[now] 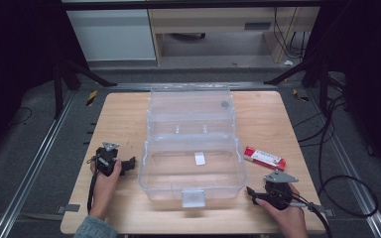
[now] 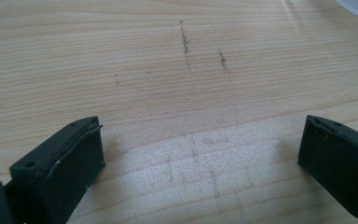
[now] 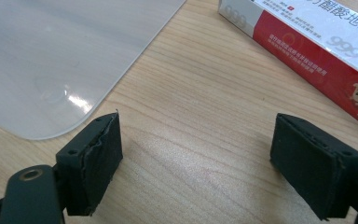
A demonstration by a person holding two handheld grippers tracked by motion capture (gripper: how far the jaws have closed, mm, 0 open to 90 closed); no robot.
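A clear plastic storage box [image 1: 192,163] stands open at the middle of the wooden bench [image 1: 124,119], its lid [image 1: 191,106] tipped back toward the far edge and its latch tab [image 1: 193,198] facing the person. A red-and-white carton [image 1: 264,158] lies flat on the bench just beside the box's right wall, apart from it. The left gripper [image 1: 129,162] rests low on the bench near the box's left wall; in the left gripper view its jaws stand wide apart over bare wood grain [image 2: 186,93], with nothing between them. The right gripper [image 1: 250,191] sits near the box's front right corner; in the right gripper view its jaws are likewise spread wide and empty, with the rounded corner of the box [image 3: 65,60] ahead to one side and the carton [image 3: 317,51] ahead to the other. Judged from this layout, the work is at its approach stage: nothing has been grasped, and the carton, nearest the right gripper, is the likely item to go into the box. The next move would call for carrying the right gripper forward to straddle the carton across its narrow width, then closing squarely so that the light carton does not skid or twist on the smooth wood.
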